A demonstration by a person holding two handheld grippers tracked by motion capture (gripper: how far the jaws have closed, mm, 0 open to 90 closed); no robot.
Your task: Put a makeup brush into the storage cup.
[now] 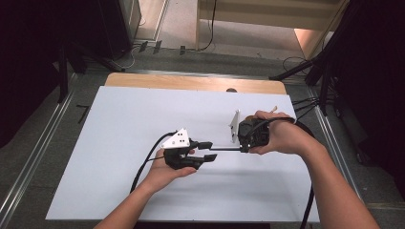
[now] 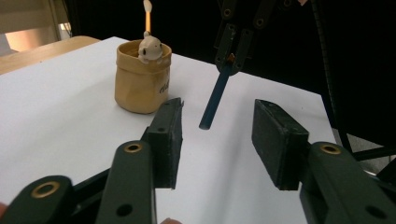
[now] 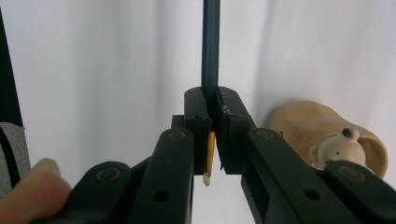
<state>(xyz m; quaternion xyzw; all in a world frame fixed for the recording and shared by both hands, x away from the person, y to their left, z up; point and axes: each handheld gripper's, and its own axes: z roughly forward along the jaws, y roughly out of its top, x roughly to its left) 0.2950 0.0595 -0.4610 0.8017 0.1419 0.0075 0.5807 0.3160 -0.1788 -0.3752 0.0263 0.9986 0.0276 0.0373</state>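
the right gripper [image 1: 240, 143] has its jaws pressed tight on a dark blue pencil [image 3: 209, 46], gripped near its sharpened end; in the right gripper view the yellowish wood and pale tip poke out behind the pads, while the long blue shaft runs away from the jaws over the white table [image 1: 143, 119]. in the high view the pencil lies about level above the table, reaching from the right gripper toward the left gripper [image 1: 205, 151].

the left gripper is partly open, with nothing between its pads. in the left gripper view [image 2: 217, 140] the blunt end of the pencil [image 2: 214, 100] hangs just beyond the gap between the two black jaws, not touching either, and the right gripper [image 2: 232, 58] shows farther off, holding the pencil's upper end.

a small tan holder [image 2: 140, 77] shaped like a sack stands upright on the table near the right hand. a little pale bear figure [image 2: 150, 49] sits at its rim, and a thin stick with a pale tip [image 2: 147, 16] rises from inside it. in the right gripper view the holder [image 3: 303, 123] and its bear [image 3: 336, 147] appear just beside the jaws.
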